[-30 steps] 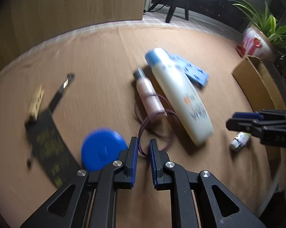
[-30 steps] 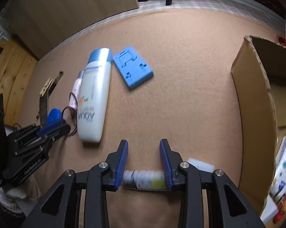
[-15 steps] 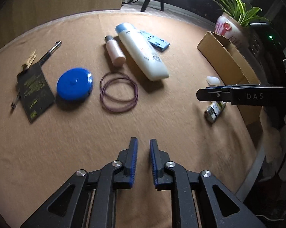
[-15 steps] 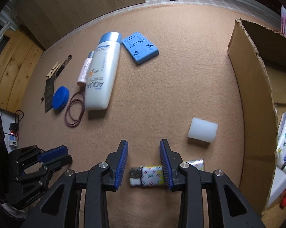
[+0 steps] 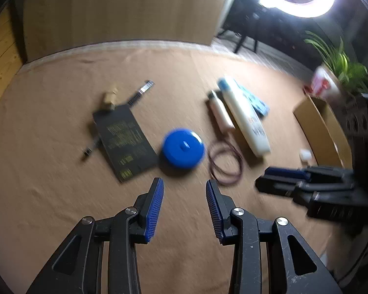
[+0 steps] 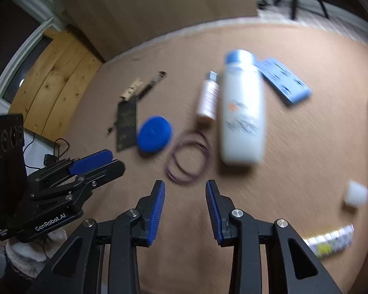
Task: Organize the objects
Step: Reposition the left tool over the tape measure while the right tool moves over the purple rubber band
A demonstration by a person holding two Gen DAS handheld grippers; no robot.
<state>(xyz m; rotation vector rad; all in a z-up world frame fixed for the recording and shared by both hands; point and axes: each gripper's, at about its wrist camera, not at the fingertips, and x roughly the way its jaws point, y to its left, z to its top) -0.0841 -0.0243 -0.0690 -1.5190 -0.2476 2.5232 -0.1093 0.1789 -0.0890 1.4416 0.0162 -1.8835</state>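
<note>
Both hand-held grippers have pulled away from the right-side clutter since the earlier frames; the patterned tube [image 6: 330, 241] that sat between the right jaws now lies loose at lower right of the right wrist view, with the white block [image 6: 356, 193] above it. Left hand-held gripper [image 5: 184, 201]: jaws opening, nothing between them, only bare tan worktop [image 5: 49, 171]. Right hand-held gripper [image 6: 184, 202]: jaws apart, empty. Frames are motion-blurred. Centre of the left view: blue round case [image 5: 183, 148], purple elastic loop [image 5: 225, 165] just right of it, black card [image 5: 125, 142] to the left. White lotion bottle [image 5: 246, 118] lies with small pink bottle [image 5: 220, 112] beside it, blue flat holder [image 5: 253, 99] behind. Cardboard box [image 5: 318, 127] at right edge.
</note>
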